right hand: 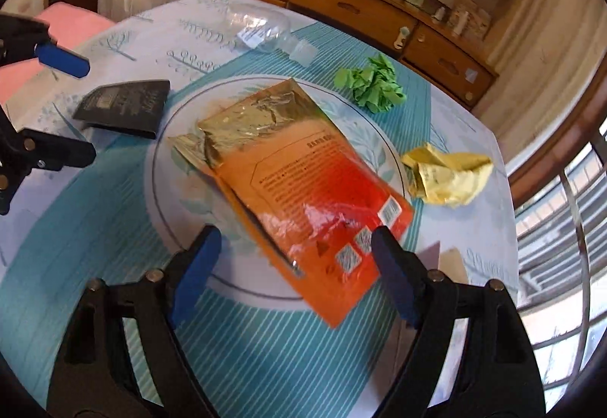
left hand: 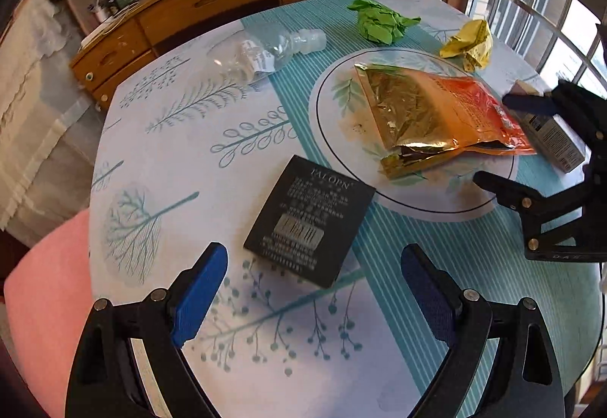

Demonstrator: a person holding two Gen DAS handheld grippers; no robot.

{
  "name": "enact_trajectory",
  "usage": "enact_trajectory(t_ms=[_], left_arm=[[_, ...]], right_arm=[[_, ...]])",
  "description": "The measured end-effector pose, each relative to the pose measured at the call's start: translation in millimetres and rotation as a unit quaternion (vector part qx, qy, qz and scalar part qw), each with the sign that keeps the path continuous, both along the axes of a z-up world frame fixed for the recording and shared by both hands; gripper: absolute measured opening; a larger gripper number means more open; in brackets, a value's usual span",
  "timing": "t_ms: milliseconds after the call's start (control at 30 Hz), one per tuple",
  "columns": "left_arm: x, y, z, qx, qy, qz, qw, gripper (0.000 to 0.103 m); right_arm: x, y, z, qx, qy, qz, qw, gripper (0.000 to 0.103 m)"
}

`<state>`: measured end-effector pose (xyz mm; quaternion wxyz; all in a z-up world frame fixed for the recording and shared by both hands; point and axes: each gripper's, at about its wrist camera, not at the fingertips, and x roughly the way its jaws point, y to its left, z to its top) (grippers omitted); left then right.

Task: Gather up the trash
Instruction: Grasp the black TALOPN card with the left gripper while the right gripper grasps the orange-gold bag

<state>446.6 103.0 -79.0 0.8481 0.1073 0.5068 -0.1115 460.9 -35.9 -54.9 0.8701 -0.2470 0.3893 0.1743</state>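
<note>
- My left tool [left hand: 315, 289] gapes wide, empty, above the black packet [left hand: 309, 218] on the desk [left hand: 170, 152].
- My right tool [right hand: 294, 275] gapes too, straddling the orange pouch [right hand: 303, 190], seemingly without touching.

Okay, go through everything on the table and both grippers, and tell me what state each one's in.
Left gripper: open, empty.
Right gripper: open, empty, at the pouch's corner.
Pouch: torn open, lying flat.
Bottle: crushed, on its side, capped.
Green paper: crumpled.
Yellow wrapper: crumpled.
Black box: closed, lying flat.
Grey box: lying flat, partly hidden.
</note>
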Motion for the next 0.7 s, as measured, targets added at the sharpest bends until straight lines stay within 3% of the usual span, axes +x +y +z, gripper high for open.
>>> enact_trajectory(t_ms=[233,467,600,700], left_arm=[[28.5,-5.6,-16.0,0.007,0.018,-0.015,0.9997,0.094],[52.5,3.2,-20.5,-0.033,0.038,-0.023,0.9984,0.092],[58.2,6.2,-13.8,-0.042,0.029,-0.015,0.9986,0.064],[60.7,10.4,-12.1,-0.062,0.039,-0.008,0.9973,0.063]], right_arm=[[38.0,3.8,-5.4,0.023,0.026,0.036,0.999,0.081],[66.0,-2.1,-8.0,0.068,0.071,0.021,0.995,0.082],[72.6,-4.5,-7.8,0.08,0.08,0.007,0.994,0.078],[77.1,-7.6,-4.8,0.1,0.088,-0.005,0.991,0.058]])
